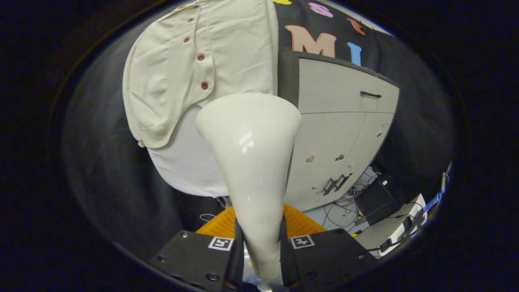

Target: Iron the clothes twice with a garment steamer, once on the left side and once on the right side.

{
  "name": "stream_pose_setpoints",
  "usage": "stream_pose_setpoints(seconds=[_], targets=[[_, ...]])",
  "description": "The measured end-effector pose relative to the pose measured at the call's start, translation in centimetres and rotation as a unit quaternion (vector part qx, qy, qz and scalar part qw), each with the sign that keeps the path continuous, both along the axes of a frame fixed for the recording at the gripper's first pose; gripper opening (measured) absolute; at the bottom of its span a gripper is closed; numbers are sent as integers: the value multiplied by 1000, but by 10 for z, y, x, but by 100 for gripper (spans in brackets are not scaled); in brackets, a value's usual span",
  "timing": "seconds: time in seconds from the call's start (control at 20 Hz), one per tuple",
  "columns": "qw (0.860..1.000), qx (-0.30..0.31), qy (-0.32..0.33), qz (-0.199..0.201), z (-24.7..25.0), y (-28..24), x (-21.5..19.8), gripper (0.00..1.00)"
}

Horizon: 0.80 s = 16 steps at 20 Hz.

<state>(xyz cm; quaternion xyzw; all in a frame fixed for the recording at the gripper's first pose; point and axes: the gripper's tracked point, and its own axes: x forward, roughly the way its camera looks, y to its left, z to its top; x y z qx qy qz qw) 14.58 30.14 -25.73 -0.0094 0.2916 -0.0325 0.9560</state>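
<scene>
A cream shirt (194, 69) with dark red buttons (200, 57) hangs on the left, over a white cloth (186, 162) below it. In the middle, the tool (261, 247) is closed tight on the thin handle of a white garment steamer (249, 162). Both fingers (237, 251) press on the handle. The steamer's wide head points up at the bottom edge of the shirt, close to it. To the right stands a gray cabinet (340, 121) with a black drawer handle (370, 95). Wires (344, 207) lie on the floor near it.
</scene>
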Motion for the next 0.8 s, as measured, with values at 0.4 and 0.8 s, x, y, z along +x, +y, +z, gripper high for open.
stream_pose_setpoints(seconds=[0.4, 0.8], targets=[[994, -24, -89, 57, 125, 25, -41, 37], [975, -28, -203, 89, 258, 40, -55, 36]])
